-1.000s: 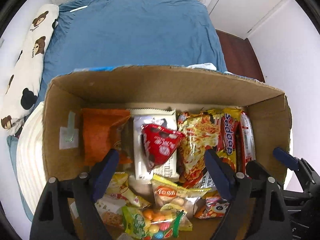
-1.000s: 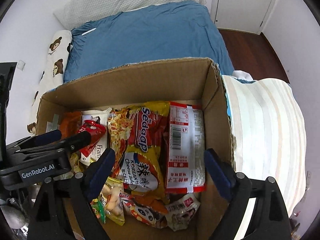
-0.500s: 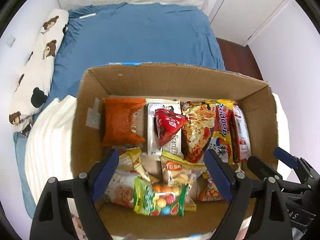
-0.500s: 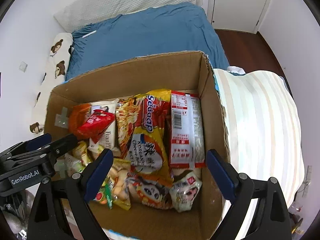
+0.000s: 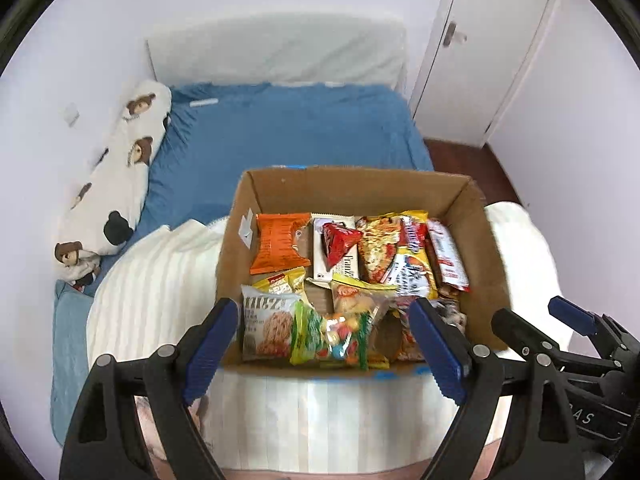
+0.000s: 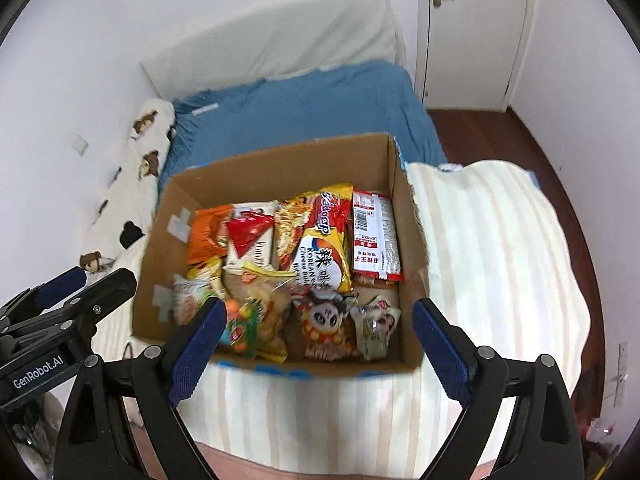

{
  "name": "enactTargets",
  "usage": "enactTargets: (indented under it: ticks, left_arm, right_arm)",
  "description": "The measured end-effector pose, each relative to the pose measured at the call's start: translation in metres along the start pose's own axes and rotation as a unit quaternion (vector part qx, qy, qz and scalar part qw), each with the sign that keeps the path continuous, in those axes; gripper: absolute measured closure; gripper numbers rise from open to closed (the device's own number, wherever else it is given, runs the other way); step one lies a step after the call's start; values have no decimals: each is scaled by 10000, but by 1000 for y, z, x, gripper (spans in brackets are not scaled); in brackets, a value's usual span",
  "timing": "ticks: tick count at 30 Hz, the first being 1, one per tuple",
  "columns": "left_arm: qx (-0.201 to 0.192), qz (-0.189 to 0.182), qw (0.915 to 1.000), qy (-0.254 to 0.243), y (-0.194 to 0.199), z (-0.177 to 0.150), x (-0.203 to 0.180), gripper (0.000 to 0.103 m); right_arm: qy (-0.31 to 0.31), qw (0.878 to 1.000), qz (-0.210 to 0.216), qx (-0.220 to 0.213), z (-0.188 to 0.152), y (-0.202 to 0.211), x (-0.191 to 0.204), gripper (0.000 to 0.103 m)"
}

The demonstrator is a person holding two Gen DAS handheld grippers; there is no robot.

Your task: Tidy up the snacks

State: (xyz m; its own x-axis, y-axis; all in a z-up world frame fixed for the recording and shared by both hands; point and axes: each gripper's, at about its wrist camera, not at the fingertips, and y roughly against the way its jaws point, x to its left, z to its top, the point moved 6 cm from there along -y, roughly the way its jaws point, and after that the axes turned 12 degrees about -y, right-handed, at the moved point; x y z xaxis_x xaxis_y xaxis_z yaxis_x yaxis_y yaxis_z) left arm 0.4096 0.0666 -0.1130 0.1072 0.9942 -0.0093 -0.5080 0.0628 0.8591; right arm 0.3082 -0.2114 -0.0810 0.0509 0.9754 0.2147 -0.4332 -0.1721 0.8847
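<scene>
1. Both tongs, my left gripper and right gripper, stand wide apart and hold nothing.
2. I see the brown cardboard box of snack packets on the striped white blanket.
3. An orange packet lies in the box's far left corner.

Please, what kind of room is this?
Most likely a bedroom: a bed with a blue sheet, a long bear-print pillow beside the wall, and a white door. The brown cardboard snack box sits on it.

In the cardboard box we cannot read the motion-blurred noodle packets, the candy bag hides what lies beneath, and beside it the right gripper runs off frame.
</scene>
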Motion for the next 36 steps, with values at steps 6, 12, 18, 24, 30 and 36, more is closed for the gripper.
enactTargets:
  ticks: [6,12,18,24,30,36]
  left_arm:
    - [-379,99,9992,-18,55,-38,-9,16]
    - [-650,263,9975,-94,102,-76,-18,16]
    - [-910,357,9952,-97,141,-105,-25,16]
    - [-1092,395,9932,-78,169,-123,-33,16]
    - [-1263,440,9910,-39,187,-133,-38,16]
    - [-1388,514,9889,95,192,-135,-35,14]
  right_arm:
    - [95,9983,161,-548,-39,70,-3,7]
    - [174,9950,192,-969,-84,129,-13,7]
    - [256,9923,281,-1183,-120,177,-18,7]
    - [349,9883,289,-1456,-147,221,-22,7]
    - [439,9856,302,-1604,-162,248,-24,7]
    - [437,9842,240,-1699,-164,253,-28,1]
